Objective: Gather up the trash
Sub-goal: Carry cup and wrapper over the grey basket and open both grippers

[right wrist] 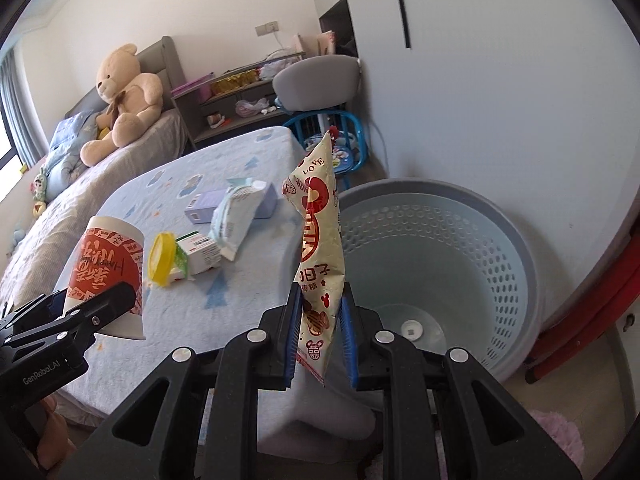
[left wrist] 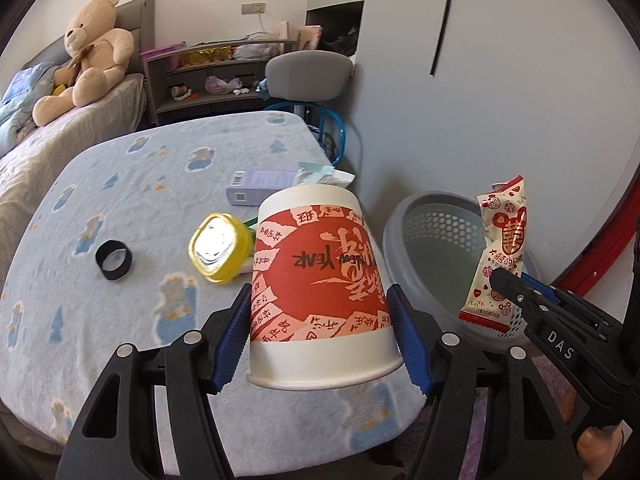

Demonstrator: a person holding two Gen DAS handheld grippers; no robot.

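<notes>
The left gripper (left wrist: 320, 316) had its jaws spread wide around an upside-down paper cup (left wrist: 320, 280); the right gripper (right wrist: 320, 332), jaws nearly shut, pinched a snack wrapper (right wrist: 318, 240) over the basket (right wrist: 500, 280), likely for dropping; the cup was above the bench (left wrist: 120, 200).

Left tool (left wrist: 320, 316) clamped wide, right tool (right wrist: 320, 320) pinched narrow.

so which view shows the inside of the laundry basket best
The right wrist view: the basket fills its right side, open down to the bare floor. In the left wrist view the basket is smaller, partly hidden behind the paper cup and snack packet.
</notes>
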